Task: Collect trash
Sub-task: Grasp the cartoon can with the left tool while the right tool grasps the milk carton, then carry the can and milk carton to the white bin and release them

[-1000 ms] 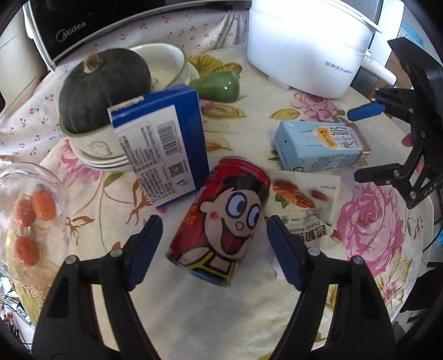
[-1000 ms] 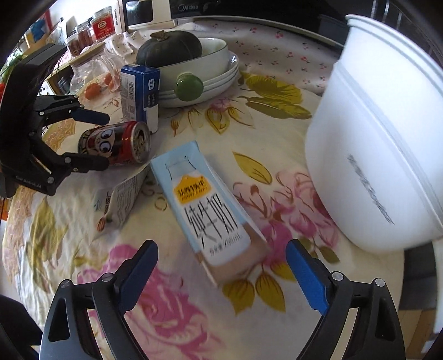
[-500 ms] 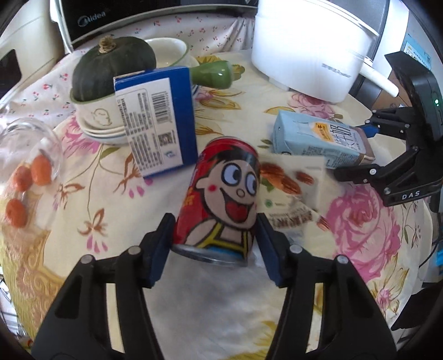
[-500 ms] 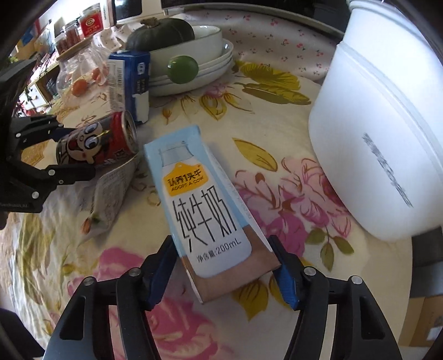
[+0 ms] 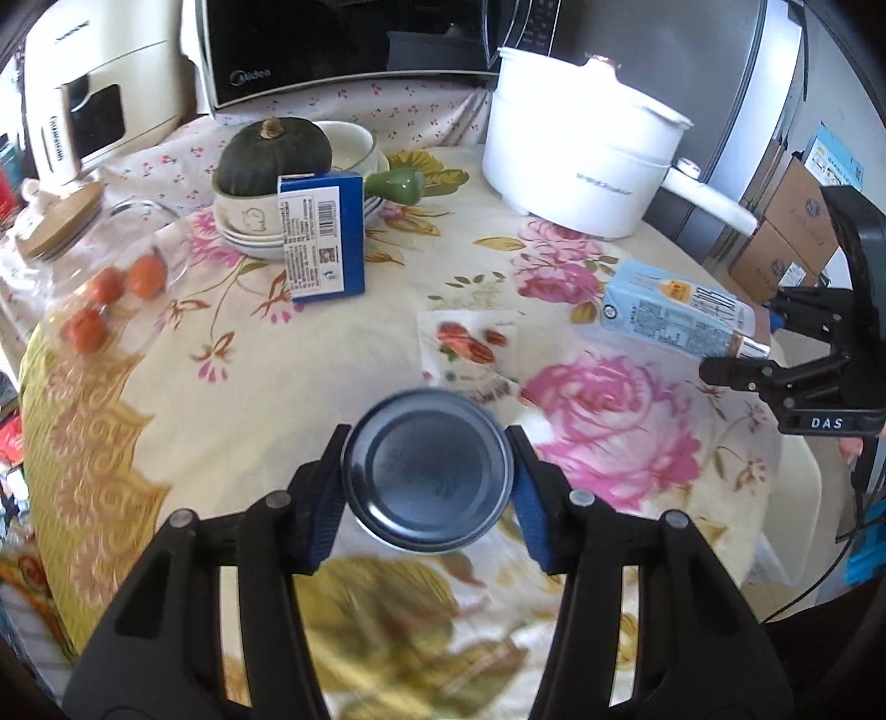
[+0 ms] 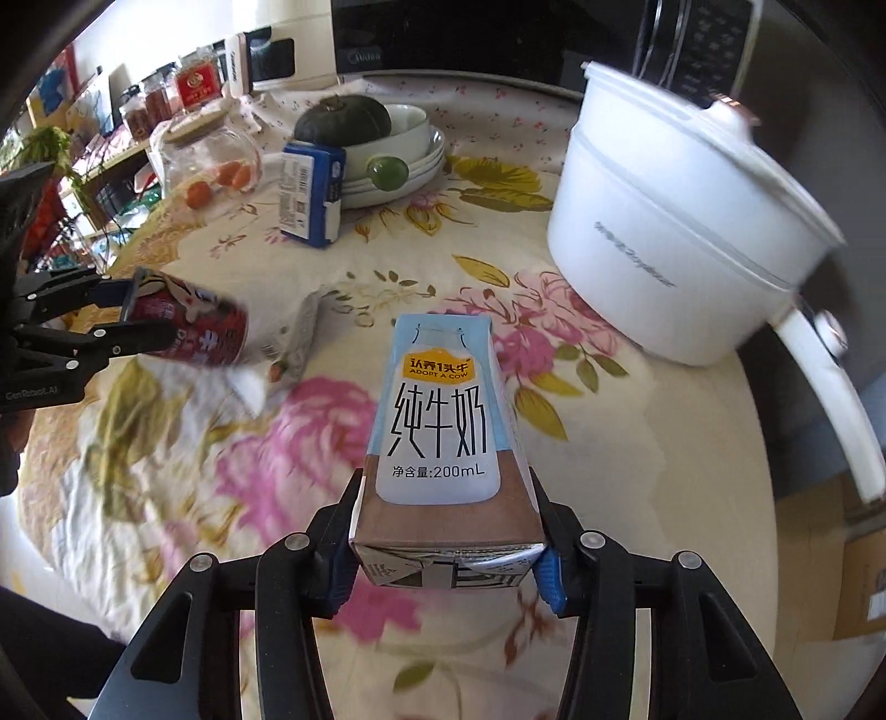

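A round table [image 5: 266,382] draped in a cream cloth printed with pink roses and yellow leaves is filling both views, backed by a black Midea microwave [image 5: 354,50] sitting on a cherry-print cover. A white electric pot [image 5: 581,160] with a long handle is standing at the far right of the table, near stacked bowls [image 5: 243,232] holding a dark green squash [image 5: 271,155], a green pear-shaped piece [image 5: 398,185] and an upright blue box [image 5: 324,235] showing a barcode panel. A glass jar [image 5: 94,271] with a wooden lid is lying to the left with small orange fruits inside, and a crumpled snack wrapper [image 5: 470,349] is resting mid-table. The left gripper [image 5: 426,487] is clamping its blue-padded fingers on a red cartoon can [image 6: 185,324], which is lifted clear of the cloth and tilted so its round bottom is facing the left camera. The right gripper [image 6: 443,537] is squeezing the base of a pale blue milk carton [image 6: 443,432], lettered "ADOPT A COW", "纯牛奶" and "净含量:200mL", and holding it raised above the table with its top pointing away. The right tool's black frame is reading "DAS" in the left view; "GenRobot.AI" is showing on the left one.
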### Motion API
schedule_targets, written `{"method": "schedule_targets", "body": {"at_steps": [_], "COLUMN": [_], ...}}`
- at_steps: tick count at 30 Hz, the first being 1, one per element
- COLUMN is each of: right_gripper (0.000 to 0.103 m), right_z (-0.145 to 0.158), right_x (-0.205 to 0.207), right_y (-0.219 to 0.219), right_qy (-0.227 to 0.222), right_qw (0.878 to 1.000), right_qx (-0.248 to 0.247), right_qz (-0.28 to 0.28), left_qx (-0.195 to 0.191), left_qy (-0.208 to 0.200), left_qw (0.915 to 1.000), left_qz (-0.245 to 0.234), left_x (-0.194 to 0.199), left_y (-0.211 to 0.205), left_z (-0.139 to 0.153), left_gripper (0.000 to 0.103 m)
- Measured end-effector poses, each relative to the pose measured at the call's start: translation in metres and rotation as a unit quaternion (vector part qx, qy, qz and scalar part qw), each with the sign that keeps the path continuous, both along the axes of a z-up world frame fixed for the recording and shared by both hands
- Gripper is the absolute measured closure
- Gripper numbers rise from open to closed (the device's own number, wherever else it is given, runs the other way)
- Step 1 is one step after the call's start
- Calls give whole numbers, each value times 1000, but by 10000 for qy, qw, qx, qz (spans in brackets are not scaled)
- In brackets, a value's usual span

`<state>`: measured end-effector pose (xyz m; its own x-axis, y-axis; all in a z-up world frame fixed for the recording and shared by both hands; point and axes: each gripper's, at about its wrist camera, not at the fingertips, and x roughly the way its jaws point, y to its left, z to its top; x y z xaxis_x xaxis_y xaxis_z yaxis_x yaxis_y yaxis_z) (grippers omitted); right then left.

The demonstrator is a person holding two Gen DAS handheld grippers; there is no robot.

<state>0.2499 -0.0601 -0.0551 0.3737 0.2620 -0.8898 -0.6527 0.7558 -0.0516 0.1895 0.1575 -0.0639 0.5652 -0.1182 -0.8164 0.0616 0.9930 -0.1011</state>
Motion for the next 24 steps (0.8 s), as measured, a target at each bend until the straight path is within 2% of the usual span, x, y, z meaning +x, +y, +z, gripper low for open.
{"method": "schedule_targets", "body": {"at_steps": [9,18,24], "right_gripper": [51,51,51], "right_z": [26,47,51], "right_x": [-53,-97,-119], "right_y": [-27,-59,-82], "right_qy": [-147,-194,-129], "right_qw": [9998,9989,9976], "right_qx": [31,36,109], "right_qz": [-165,-414,-670], "left_qx": [90,-184,-372], "left_qy": [-89,-156,-217], "left_qw": [9998,9995,9990], "left_qz": [126,178,89], "left_x": [-45,-81,-95], "left_y": [-19,-44,-67], "left_z": [19,36,44], "left_gripper": [48,48,48]}}
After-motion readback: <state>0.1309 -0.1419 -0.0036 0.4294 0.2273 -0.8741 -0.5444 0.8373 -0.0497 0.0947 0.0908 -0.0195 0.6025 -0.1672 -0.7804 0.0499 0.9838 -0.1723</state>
